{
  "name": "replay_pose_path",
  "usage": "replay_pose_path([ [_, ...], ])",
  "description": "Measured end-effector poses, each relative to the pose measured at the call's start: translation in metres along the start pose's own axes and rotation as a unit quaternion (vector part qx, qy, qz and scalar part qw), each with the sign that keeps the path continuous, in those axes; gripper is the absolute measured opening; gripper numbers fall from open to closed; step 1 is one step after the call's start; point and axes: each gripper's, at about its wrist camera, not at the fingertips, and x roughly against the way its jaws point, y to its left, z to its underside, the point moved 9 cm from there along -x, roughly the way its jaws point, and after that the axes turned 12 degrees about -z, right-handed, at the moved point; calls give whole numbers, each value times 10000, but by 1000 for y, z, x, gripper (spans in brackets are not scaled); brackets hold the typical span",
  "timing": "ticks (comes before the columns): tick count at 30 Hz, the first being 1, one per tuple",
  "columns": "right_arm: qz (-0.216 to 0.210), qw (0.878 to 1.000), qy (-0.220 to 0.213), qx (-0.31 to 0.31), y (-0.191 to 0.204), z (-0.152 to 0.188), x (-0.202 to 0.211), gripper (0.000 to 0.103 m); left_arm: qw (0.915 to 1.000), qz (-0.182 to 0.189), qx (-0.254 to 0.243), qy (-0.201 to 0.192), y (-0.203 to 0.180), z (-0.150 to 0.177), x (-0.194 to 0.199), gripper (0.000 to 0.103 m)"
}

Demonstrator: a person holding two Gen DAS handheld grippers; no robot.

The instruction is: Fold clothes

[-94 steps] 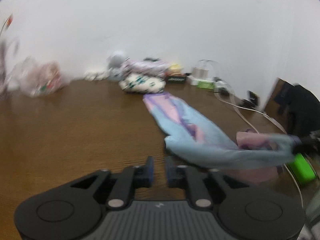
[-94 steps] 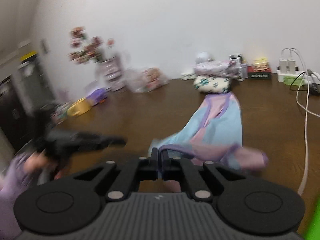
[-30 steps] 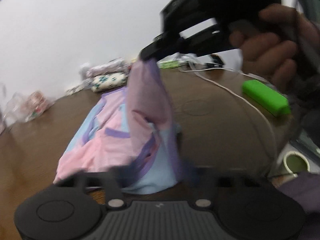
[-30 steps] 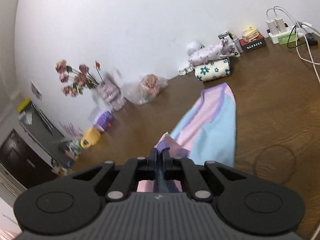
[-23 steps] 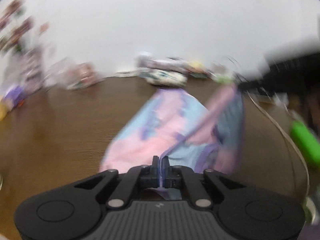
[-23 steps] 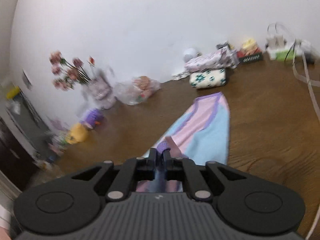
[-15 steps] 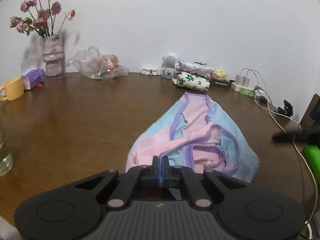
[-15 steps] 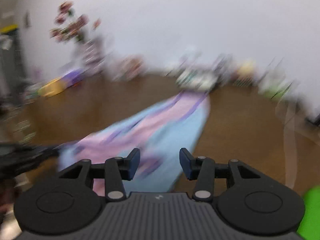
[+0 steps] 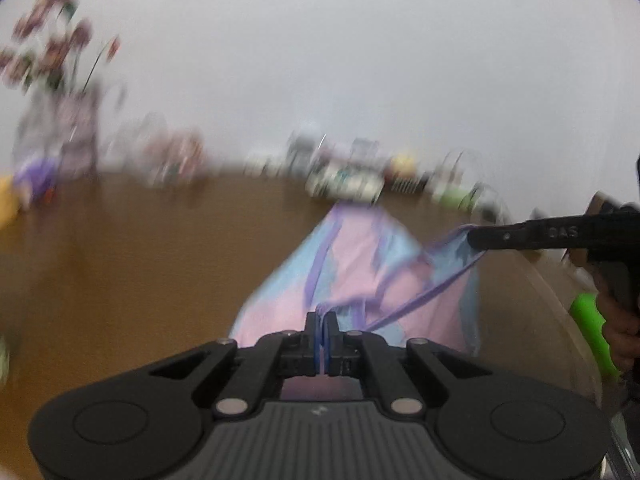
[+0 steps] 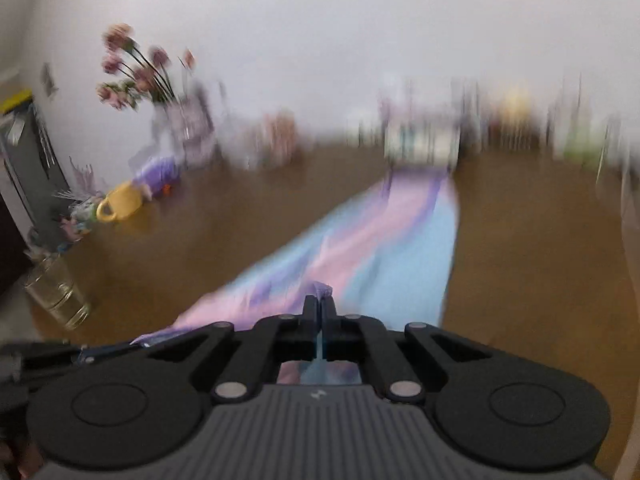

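Pink-and-blue garment [image 9: 352, 264] is spread on the brown table [image 9: 140, 248], near edge clamped by left gripper [image 9: 321, 322] and right gripper [image 10: 319, 307], both closed on fabric; judged light, limp, slip-prone, so best gripped at the purple-trimmed hem corners.

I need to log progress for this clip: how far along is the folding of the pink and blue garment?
Early. Done: a folded floral bundle sits at the table's far edge. In hand: the left tool and right tool are each shut on the near edge of the pink and blue garment, which lies stretched out lengthwise. Left: no finished fold shows; it must be folded over and tidied.
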Motion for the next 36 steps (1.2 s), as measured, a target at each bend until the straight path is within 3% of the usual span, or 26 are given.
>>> replay_pose_path([
  [4,386,9920,-627,1026,19,-70,23,1,9908,116,-290,-1314,-11,-134,24,0],
  [6,578,9820,-938,1534,29,-105,35,1,9809,20,-450,-1894,-16,-206,40,0],
  [8,646,9738,-1282,1764,41,-134,60,1,9653,-136,-605,-2536,-22,-267,69,0],
  [9,667,9696,-1458,1846,48,-148,73,1,9574,-169,-627,-2813,-24,-292,87,0],
  [12,726,9549,-1982,2089,67,-189,116,1,9462,64,-750,-3147,-34,-309,125,0],
  [14,758,9502,-2103,2171,74,-197,136,1,9489,284,-950,-2997,-42,-284,129,0],
  [16,798,9614,-1619,2078,62,-156,131,2,9595,547,-1220,-2480,-50,-234,111,1],
  [17,840,9677,-1252,2022,52,-127,123,2,9671,632,-1341,-2067,-52,-196,93,1],
  [19,936,9801,-112,1746,21,-47,96,7,9786,759,-1536,-1136,-54,-111,57,0],
  [21,875,9818,1109,1270,-5,34,77,7,9844,927,-1493,-101,-51,-26,26,0],
  [23,681,9807,1494,1060,-14,72,76,10,9832,1173,-967,1009,-46,42,1,2],
  [24,627,9796,1585,1063,-17,81,76,23,9782,1254,-750,1475,-45,68,-7,6],
  [25,618,9780,1612,1170,-20,81,74,44,9747,1292,-671,1696,-45,82,-11,15],
  [27,549,9720,1557,1669,-18,80,69,58,9775,1324,-738,1464,-46,84,-11,37],
  [28,463,9668,1572,1959,-18,81,63,58,9822,1234,-720,1219,-47,77,-12,59],
  [29,369,9605,1617,2233,-20,82,54,58,9861,1078,-755,1016,-49,70,-17,69],
  [31,249,9504,1753,2558,-29,87,25,50,9888,749,-993,820,-55,61,-33,67],
  [33,232,9362,2069,2833,-34,103,-9,34,9852,463,-1353,948,-61,62,-54,55],
  [35,413,9165,2397,3176,-33,121,-32,33,9812,225,-1586,1075,-61,69,-71,32],
  [36,456,9094,2490,3299,-31,129,-39,33,9801,186,-1610,1148,-60,73,-78,29],
])
